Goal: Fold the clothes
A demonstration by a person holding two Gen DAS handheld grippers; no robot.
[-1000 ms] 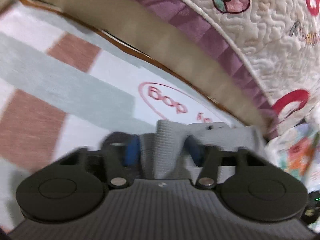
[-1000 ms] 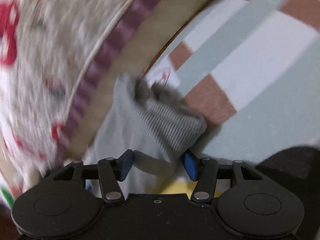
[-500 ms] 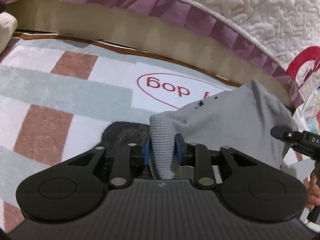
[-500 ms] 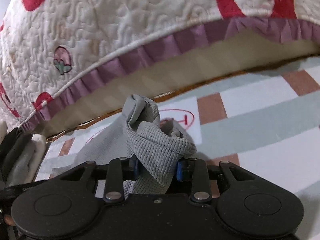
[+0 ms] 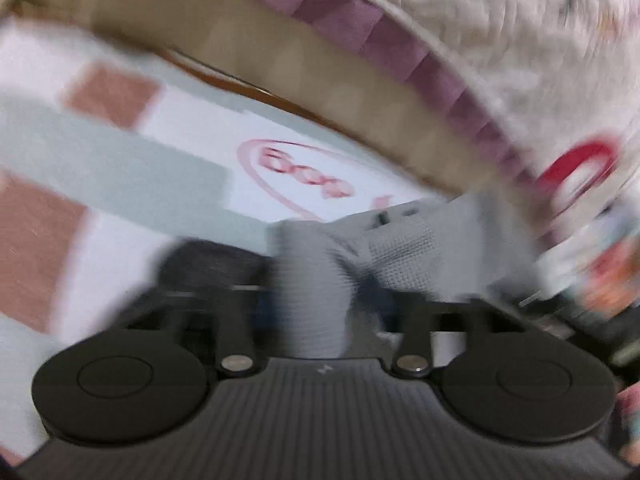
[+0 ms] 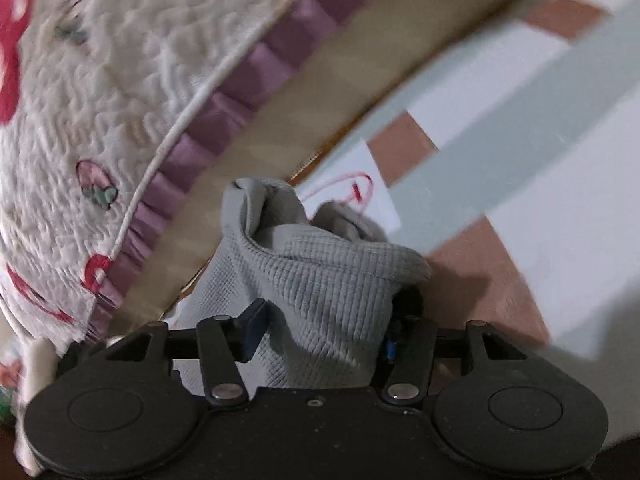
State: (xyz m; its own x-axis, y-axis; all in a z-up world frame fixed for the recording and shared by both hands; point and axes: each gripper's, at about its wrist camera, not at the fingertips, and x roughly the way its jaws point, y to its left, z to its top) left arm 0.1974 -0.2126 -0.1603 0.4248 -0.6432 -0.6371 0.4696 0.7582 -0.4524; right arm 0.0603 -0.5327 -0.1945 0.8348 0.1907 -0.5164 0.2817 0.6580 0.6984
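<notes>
Each handheld tool is matte black, the left gripper [image 5: 316, 304] with a ribbed dark-grey deck and a small pale mark at its front edge, the right gripper [image 6: 320, 336] with a smooth speckled deck and one small screw (both show round side discs, silver pivot rivets, blue pads).

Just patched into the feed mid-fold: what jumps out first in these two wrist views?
The grey waffle-knit garment dominates, bunched up between the right gripper fingers and also caught in the left gripper. Behind it, a cream quilted bedspread with red and strawberry motifs and a purple ruffle hangs over the bed edge. Underneath lies a checked rug in pink, white and pale green, with a red oval logo.
</notes>
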